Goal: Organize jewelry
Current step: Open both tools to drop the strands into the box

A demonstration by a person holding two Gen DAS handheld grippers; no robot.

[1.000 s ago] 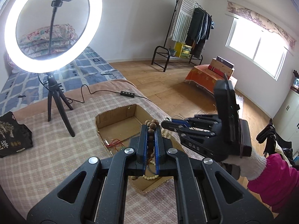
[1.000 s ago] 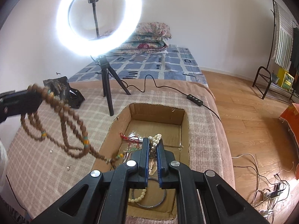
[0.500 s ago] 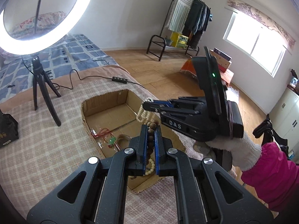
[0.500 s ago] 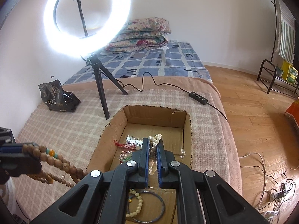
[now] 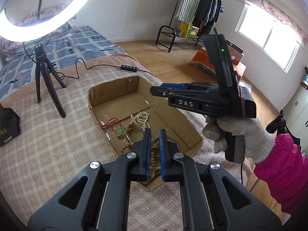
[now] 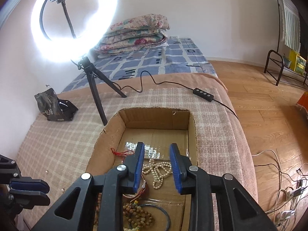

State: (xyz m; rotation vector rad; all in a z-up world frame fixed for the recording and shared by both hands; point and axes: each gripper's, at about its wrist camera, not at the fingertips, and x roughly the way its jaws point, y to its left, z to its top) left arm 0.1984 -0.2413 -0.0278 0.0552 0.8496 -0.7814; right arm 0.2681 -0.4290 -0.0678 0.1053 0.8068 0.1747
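A shallow cardboard box (image 6: pixel 154 110) (image 5: pixel 113 82) sits on the checked blanket. My right gripper (image 6: pixel 156 146) (image 5: pixel 159 90) hovers over its middle, held by a gloved hand (image 5: pixel 242 132). Its jaws are opening, and nothing is pressed between them. The pearl necklace (image 6: pixel 157 171) (image 5: pixel 140 117) lies on the box floor below the gap. My left gripper (image 5: pixel 155 134) (image 6: pixel 46 187) is low over the box's near end, shut on the wooden bead necklace (image 5: pixel 153 159). Most of that strand is heaped in the box (image 6: pixel 138 215). A red cord piece (image 6: pixel 121 152) and a thin bangle (image 6: pixel 165 215) also lie inside.
A ring light on a black tripod (image 6: pixel 94 92) (image 5: pixel 44 80) stands just left of the box. Its cable and control (image 6: pixel 203 94) run behind the box. A black bag (image 6: pixel 53 105) lies at the far left. The bed edge drops to a wooden floor (image 6: pixel 269 115) on the right.
The right gripper's jaws have parted and the pearl necklace has dropped from them onto the box floor. The left gripper has come down, laying the wooden beads into the near end of the box.
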